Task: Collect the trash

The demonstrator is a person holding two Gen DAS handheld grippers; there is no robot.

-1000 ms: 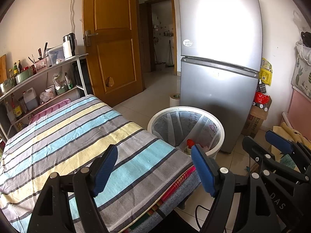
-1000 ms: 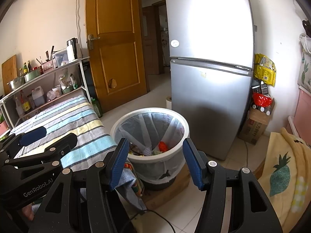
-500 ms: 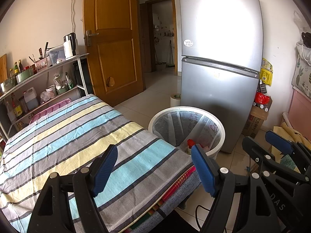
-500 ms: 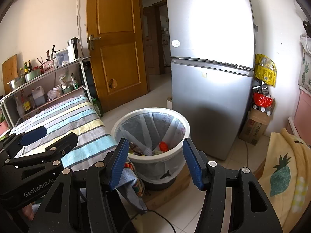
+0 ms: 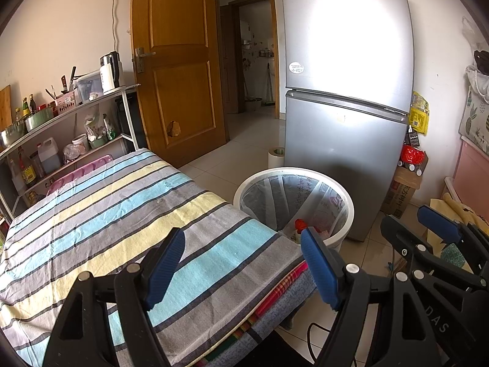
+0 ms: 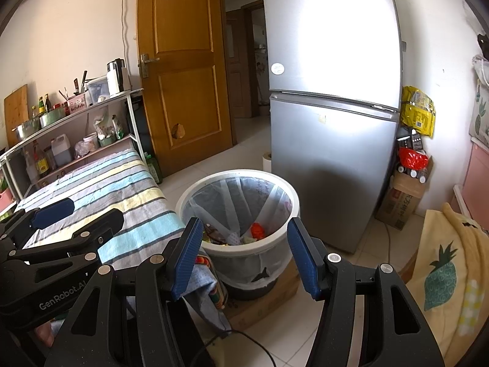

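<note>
Bin (image 6: 238,246): round white plastic, sheer liner | cloth (image 5: 122,214): striped woven | left gripper (image 5: 241,264), right gripper (image 6: 244,255): jaws apart, empty

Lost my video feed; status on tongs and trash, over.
Left tongs and right tongs open, empty. Trash bin beside striped table, trash inside. No loose trash on table; nothing blocking.
</note>
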